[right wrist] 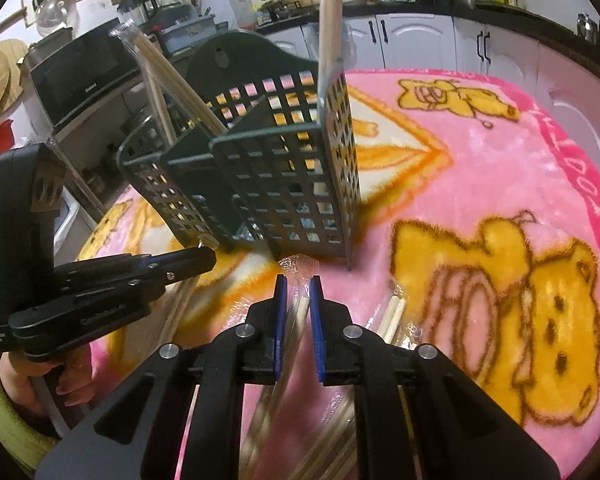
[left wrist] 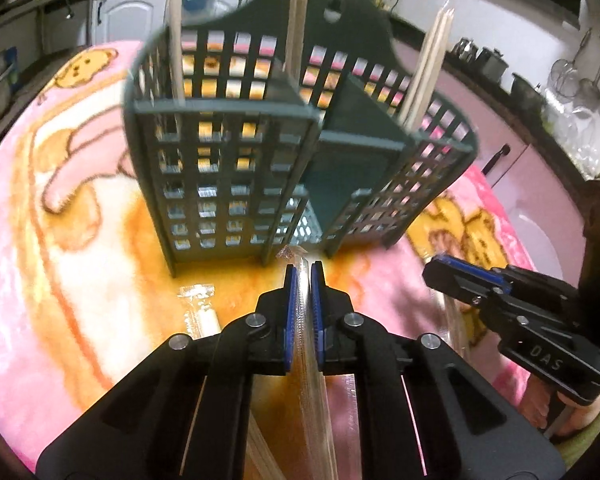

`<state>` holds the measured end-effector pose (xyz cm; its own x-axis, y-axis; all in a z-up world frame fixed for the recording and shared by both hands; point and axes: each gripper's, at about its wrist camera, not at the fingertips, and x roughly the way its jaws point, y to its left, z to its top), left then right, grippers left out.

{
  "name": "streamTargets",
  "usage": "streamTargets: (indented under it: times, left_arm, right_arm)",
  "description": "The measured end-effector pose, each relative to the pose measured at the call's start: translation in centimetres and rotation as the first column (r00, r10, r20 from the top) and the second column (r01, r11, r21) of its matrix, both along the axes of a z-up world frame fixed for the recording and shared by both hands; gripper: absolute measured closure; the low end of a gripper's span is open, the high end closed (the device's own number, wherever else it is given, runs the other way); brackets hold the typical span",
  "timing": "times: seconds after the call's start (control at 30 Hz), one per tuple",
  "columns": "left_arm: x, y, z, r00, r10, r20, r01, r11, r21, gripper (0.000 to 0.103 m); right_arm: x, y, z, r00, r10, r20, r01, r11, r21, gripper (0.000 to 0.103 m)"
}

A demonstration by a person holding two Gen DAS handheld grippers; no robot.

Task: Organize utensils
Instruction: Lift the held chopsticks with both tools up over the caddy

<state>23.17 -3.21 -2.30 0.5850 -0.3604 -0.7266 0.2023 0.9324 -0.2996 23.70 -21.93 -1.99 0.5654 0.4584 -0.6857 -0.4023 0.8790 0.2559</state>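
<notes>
A dark green slotted utensil holder (left wrist: 236, 168) (right wrist: 284, 168) stands upright on the pink blanket, just beyond both grippers. Wrapped chopsticks (left wrist: 428, 64) (right wrist: 330, 20) stand in its compartments. My left gripper (left wrist: 305, 276) is shut on a clear-wrapped chopstick pack (left wrist: 310, 360) that runs back between its blue pads. My right gripper (right wrist: 298, 284) is shut on another wrapped chopstick pack (right wrist: 294, 320), whose crinkled end sticks out past the tips. Each gripper shows in the other's view: the right gripper (left wrist: 438, 268) to the right, the left gripper (right wrist: 208, 256) to the left, held by a hand.
More wrapped chopsticks lie on the bear-patterned blanket (right wrist: 480, 168): one pack (left wrist: 200, 312) left of my left gripper, another pack (right wrist: 394, 312) right of my right gripper. White cabinets (right wrist: 420, 40), a microwave (right wrist: 84, 76) and cluttered counters ring the table.
</notes>
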Motion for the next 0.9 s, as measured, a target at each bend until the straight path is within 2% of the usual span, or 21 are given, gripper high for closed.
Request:
streamTargets:
  times: [0.43, 0.9]
  left_arm:
    - [-2.6, 2.9, 6.1, 0.985, 0.043, 0.164, -0.032, 0.997, -0.071, 0.100]
    - [-4.0, 4.3, 10.0, 0.958, 0.094, 0.271, -0.062, 0.990, -0.126, 0.100]
  right_arm:
    - [-2.2, 0.8, 4.8, 0.991, 0.031, 0.131, -0.036, 0.999, 0.030, 0.093]
    - [-4.1, 1.1, 10.3, 0.956, 0.031, 0.292, -0.050, 0.997, 0.061, 0.094]
